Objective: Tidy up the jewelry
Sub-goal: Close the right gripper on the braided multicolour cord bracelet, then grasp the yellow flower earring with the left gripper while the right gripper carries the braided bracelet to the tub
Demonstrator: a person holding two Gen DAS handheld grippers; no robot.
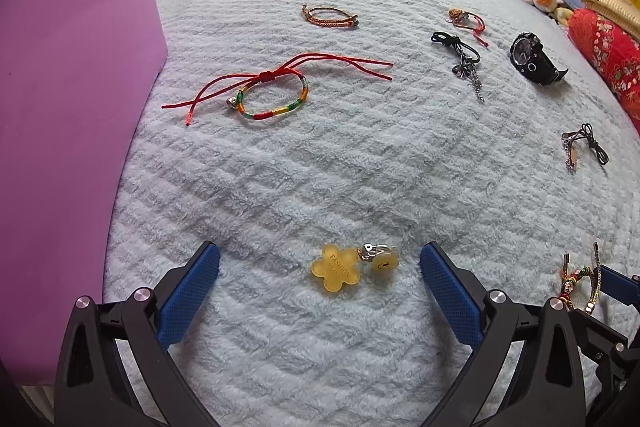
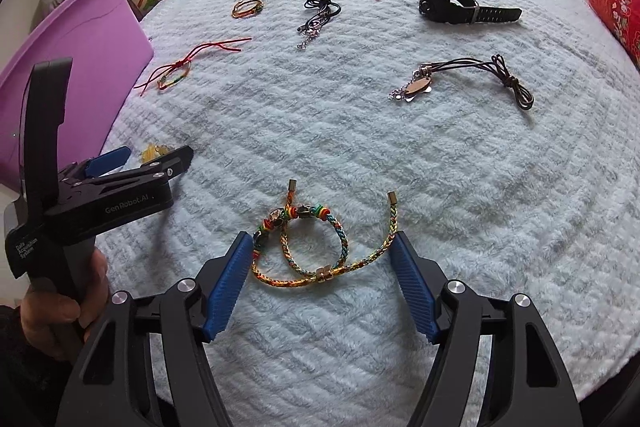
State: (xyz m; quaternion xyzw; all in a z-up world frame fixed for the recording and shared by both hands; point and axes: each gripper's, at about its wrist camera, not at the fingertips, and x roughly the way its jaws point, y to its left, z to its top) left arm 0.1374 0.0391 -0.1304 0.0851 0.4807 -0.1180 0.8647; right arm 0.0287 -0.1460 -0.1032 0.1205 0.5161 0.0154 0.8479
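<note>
While the left gripper (image 1: 320,263) stands spread around two yellow flower-shaped clip earrings (image 1: 352,267), neither pad touches them. The right gripper (image 2: 320,259) is spread around a multicoloured braided cord bracelet (image 2: 316,251) near the fluffy pale-blue blanket's (image 2: 400,147) front edge.

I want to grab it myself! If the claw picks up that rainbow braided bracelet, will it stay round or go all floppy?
Probably floppy: the rainbow braided bracelet is woven cord lying in loose loops on the fluffy blanket, with two free ends sticking out. It looks light, so it should lift easily. Its beads and metal slider may make one side droop and swing. The right claw stands open around it.
</note>
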